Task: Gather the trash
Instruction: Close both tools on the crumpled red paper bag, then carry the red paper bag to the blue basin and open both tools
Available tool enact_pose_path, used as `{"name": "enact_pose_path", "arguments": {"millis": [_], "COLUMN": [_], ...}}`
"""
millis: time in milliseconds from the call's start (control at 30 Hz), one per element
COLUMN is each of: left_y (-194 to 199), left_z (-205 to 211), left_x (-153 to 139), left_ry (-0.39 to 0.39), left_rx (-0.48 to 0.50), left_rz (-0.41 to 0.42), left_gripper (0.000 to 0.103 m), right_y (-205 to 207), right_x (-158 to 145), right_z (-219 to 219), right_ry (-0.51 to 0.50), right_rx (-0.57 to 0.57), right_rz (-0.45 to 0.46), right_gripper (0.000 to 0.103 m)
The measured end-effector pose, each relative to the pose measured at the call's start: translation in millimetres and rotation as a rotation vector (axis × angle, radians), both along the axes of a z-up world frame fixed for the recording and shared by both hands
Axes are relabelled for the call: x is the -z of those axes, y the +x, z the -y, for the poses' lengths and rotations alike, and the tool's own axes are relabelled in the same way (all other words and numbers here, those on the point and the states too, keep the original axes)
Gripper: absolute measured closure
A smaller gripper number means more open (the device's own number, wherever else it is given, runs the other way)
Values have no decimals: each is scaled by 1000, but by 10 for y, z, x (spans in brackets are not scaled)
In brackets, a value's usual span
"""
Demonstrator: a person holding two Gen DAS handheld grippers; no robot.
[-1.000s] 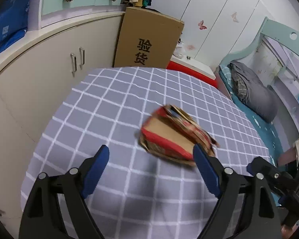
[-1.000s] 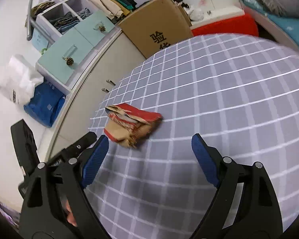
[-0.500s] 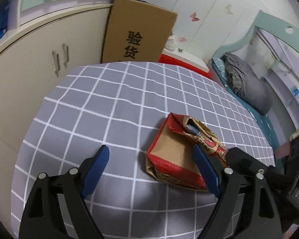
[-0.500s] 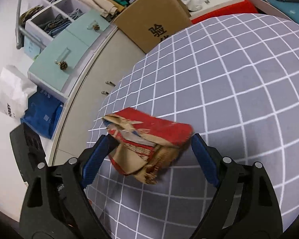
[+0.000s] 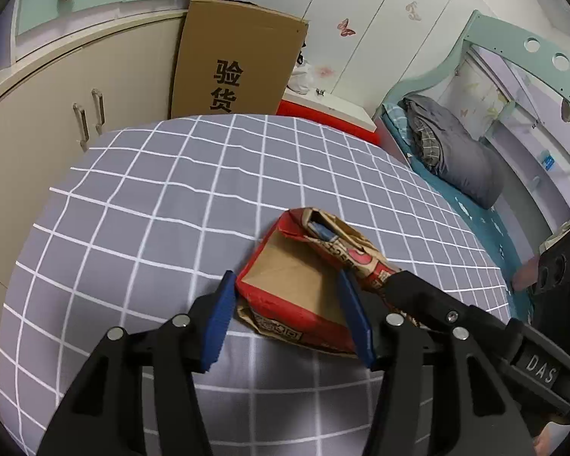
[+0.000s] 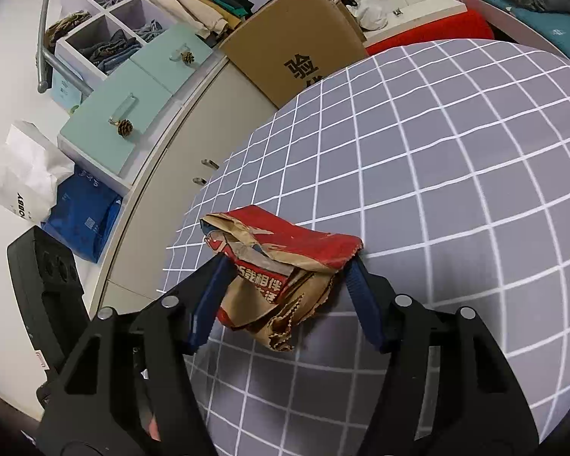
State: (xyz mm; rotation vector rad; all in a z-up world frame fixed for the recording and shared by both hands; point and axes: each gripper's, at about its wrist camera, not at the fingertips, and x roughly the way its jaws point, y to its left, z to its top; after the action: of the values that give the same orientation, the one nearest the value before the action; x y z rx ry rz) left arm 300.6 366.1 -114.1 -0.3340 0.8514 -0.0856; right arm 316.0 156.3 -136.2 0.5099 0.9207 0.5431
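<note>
Left wrist view: the left gripper (image 5: 287, 313) has just been closing, its blue pads astride the red-and-brown paper bag (image 5: 304, 288) on the checked tablecloth (image 5: 140, 205); they seem to touch its sides, but a firm squeeze I cannot tell.
Right wrist view: the right gripper (image 6: 285, 296) likewise has been closing around the bag's (image 6: 281, 262) crumpled end, pads at its edges.
Doing it well: I'd pinch both ends evenly before lifting, since crumpled paper will likely slip.
</note>
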Motion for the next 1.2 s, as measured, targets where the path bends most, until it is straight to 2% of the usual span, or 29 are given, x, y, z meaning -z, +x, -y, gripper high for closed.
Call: {"name": "enact_pose_path", "arguments": {"millis": [167, 300, 533, 700, 933, 1033, 1200], "left_y": [-102, -213, -458, -603, -704, -721, -731], "left_z": [280, 632, 1531, 2416, 3560, 4020, 4711], "left_x": [-199, -429, -783, -900, -782, -601, -224], "left_ry": [29, 58, 87, 111, 85, 51, 48], "left_rx": [14, 39, 121, 216, 359, 433, 525], "left_rz": [38, 89, 179, 222, 215, 179, 112], "left_gripper": [50, 50, 50, 50, 50, 50, 49], "right_y": [-95, -228, -544, -801, -1213, -1399, -1559], "right_x": [-129, -307, -560, -621, -469, -320, 0], "right_z": [224, 586, 1525, 2352, 3516, 4061, 4674], "right_ry": [27, 60, 112, 150, 189, 202, 191], "right_rx": [8, 21, 104, 194, 330, 400, 477], "right_rz": [27, 68, 140, 164, 172, 159, 110], "right_gripper": [41, 41, 41, 41, 41, 41, 41]}}
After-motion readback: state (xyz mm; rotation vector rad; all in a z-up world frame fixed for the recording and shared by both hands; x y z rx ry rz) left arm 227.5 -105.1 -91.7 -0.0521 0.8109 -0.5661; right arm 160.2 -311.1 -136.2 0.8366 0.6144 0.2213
